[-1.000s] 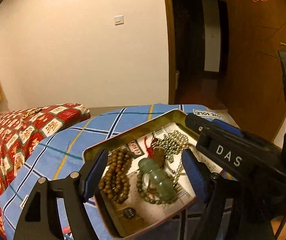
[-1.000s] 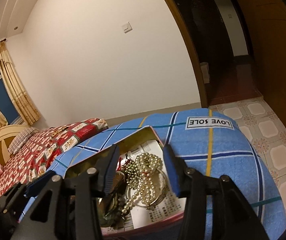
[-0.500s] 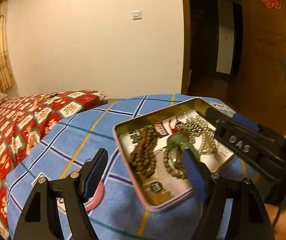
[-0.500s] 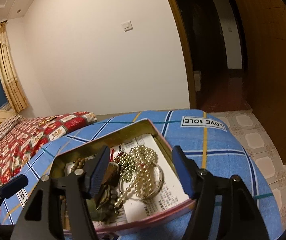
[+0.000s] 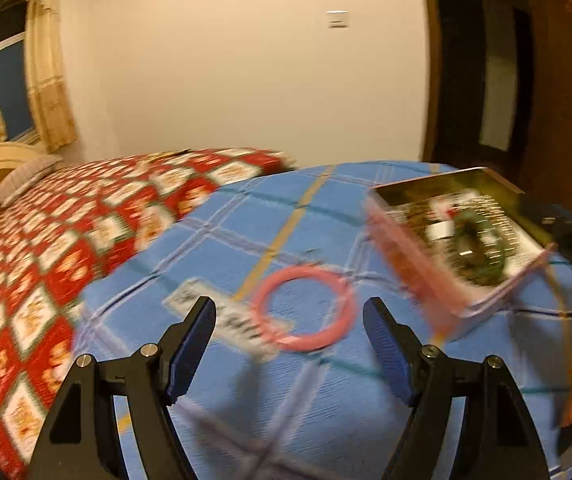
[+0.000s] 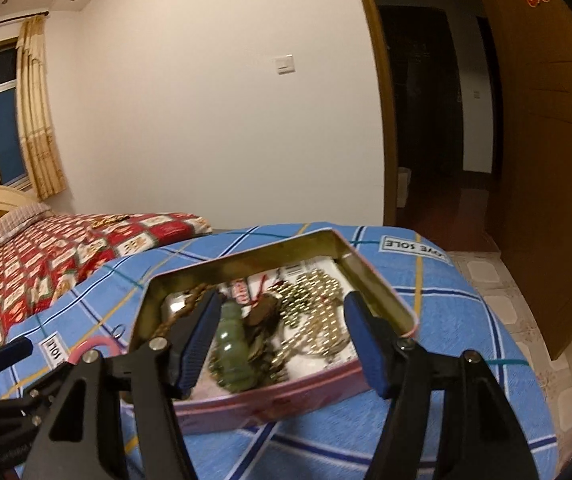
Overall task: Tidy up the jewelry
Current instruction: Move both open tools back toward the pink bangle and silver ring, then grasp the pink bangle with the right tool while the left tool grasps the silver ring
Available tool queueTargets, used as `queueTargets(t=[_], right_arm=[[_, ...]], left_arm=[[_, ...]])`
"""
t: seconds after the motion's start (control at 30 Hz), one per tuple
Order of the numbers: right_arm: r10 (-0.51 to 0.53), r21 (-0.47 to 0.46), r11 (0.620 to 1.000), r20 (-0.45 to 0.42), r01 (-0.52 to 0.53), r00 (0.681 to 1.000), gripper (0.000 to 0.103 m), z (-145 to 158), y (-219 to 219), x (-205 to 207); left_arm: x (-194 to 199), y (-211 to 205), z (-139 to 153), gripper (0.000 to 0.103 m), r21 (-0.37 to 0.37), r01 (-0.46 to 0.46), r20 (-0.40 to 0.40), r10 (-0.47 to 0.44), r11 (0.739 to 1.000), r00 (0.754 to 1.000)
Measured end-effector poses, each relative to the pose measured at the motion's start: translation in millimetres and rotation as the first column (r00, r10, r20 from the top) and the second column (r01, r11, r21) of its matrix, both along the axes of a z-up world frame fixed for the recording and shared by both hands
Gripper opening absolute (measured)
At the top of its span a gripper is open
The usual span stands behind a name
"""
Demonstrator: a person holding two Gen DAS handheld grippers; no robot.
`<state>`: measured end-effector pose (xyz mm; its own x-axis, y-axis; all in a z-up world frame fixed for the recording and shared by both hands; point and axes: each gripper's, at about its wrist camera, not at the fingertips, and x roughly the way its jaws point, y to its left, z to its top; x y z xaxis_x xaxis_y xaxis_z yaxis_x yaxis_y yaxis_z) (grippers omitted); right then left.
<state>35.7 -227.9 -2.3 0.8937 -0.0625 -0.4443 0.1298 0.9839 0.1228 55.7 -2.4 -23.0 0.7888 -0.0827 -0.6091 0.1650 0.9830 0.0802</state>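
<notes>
A pink-walled tin box [image 6: 286, 394] sits on the blue checked cloth [image 6: 446, 300]. It holds a green jade bracelet [image 6: 231, 344], a gold bead necklace [image 6: 310, 300] and brown wooden beads [image 6: 183, 308]. My right gripper [image 6: 281, 332] is open and empty, just above the box's near side. My left gripper [image 5: 290, 344] is open and empty, with a pink bangle [image 5: 304, 308] lying on the cloth between and beyond its fingers. The box [image 5: 414, 264] is blurred at the right of the left wrist view.
A red patterned bedspread [image 5: 45, 260] lies left of the blue cloth [image 5: 286, 400]. A pillow and headboard [image 6: 1, 216] are at far left. A wooden door [image 6: 546, 160] and dark doorway are on the right. A small metal ring [image 6: 117, 332] lies beside the bangle [image 6: 93, 346].
My left gripper has swung left, off the box and over the pink bangle. My right gripper has drawn back slightly and stays over the box, still open.
</notes>
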Motion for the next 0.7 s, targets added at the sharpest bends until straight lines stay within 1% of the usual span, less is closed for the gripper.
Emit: queueTargets(t=[0.07,0.1,0.17,0.33,0.4,0.43,0.47,0.53,0.6,0.67,0.7], right_arm=[[0.011,0.002,1.0,-0.001,-0.011,1.0,0.067,0,5,-3],[0.019,0.006,1.0,-0.004,-0.019,1.0,0.067,0,9,-4],[0.034,0.016,0.999,-0.011,-0.034,0.999,0.067,-1,14,-7],[0.099,0.051,0.994,-0.025,-0.098,0.995,0.067,-2,40,-15],[0.147,0.073,0.987,-0.025,-0.145,0.989,0.067,-2,56,-19],[0.165,0.079,0.984,-0.025,-0.163,0.986,0.067,-2,62,-20],[0.199,0.09,0.977,-0.029,-0.196,0.98,0.067,-1,73,-19],[0.254,0.099,0.964,-0.047,-0.248,0.966,0.067,-3,92,-16],[0.308,0.091,0.949,-0.081,-0.3,0.948,0.069,-5,115,-8],[0.345,0.077,0.938,-0.122,-0.337,0.931,0.076,-10,136,2],[0.357,0.063,0.934,-0.145,-0.352,0.923,0.077,-12,146,8]], left_arm=[[2,22,2,0.076,-0.046,-0.051,-0.016,0.05,0.998,0.999],[2,29,3,0.076,-0.055,-0.075,-0.012,0.074,0.996,0.997],[4,42,3,0.076,-0.049,-0.115,-0.012,0.115,0.992,0.993],[6,63,3,0.076,-0.042,-0.181,-0.001,0.182,0.982,0.983],[6,71,5,0.076,-0.027,-0.22,0.026,0.221,0.975,0.975],[6,76,7,0.076,0.003,-0.255,0.059,0.254,0.967,0.965],[6,79,8,0.076,0.026,-0.282,0.08,0.279,0.959,0.957],[6,87,9,0.076,0.036,-0.314,0.096,0.31,0.949,0.946],[7,98,7,0.076,0.003,-0.332,0.077,0.331,0.943,0.941],[9,105,5,0.076,-0.027,-0.338,0.053,0.339,0.941,0.939],[9,107,5,0.076,-0.036,-0.34,0.047,0.341,0.94,0.939]])
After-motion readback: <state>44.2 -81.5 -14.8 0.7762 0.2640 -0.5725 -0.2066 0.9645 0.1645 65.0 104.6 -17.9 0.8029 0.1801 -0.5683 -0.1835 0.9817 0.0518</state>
